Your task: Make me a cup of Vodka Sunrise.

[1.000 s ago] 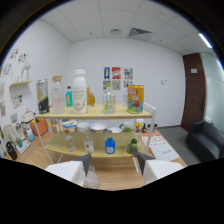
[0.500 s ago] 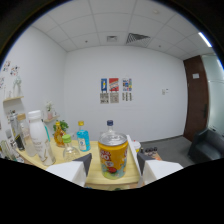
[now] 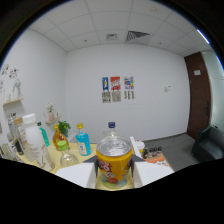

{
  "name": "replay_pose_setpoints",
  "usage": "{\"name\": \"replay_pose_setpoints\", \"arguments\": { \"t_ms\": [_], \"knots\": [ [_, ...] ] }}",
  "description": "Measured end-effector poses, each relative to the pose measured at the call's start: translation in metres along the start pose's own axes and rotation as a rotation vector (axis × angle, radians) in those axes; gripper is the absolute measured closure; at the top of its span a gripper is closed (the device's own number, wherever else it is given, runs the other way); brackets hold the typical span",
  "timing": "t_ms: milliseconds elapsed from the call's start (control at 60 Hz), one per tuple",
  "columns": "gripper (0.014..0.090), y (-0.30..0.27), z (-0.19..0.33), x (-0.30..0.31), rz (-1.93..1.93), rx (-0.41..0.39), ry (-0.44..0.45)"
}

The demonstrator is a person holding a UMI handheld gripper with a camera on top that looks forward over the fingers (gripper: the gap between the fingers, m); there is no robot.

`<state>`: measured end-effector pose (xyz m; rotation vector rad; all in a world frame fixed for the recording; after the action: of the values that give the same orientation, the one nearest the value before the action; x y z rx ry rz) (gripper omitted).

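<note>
Closer now, yellow can (image 3: 114, 164) with silver top, clamped in hand-held gripper (image 3: 114, 176)

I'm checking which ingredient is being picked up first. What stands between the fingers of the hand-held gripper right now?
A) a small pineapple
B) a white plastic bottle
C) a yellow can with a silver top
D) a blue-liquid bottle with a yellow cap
C: the yellow can with a silver top sits between the fingers of the hand-held gripper; the blue bottle stands farther back.
</note>
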<state>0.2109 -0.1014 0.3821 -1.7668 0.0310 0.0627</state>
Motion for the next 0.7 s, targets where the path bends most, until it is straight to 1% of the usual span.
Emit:
{"name": "replay_pose_setpoints", "arguments": {
  "t_ms": [83, 200, 283, 350, 433, 517, 700],
  "knots": [
    [0.0533, -0.005, -0.010, 0.000, -0.010, 0.003, 0.015],
    [0.0536, -0.024, -0.034, 0.001, -0.073, 0.058, 0.044],
    [0.0537, -0.031, -0.059, -0.007, -0.069, 0.084, 0.042],
    [0.0536, -0.024, -0.078, -0.015, -0.055, 0.080, 0.038],
    [0.0537, 0.002, -0.097, -0.026, -0.035, 0.054, 0.033],
    [0.0538, 0.043, -0.107, -0.036, -0.010, -0.006, 0.040],
    [0.0537, 0.143, -0.101, -0.062, -0.003, -0.132, 0.057]
  ]
}}
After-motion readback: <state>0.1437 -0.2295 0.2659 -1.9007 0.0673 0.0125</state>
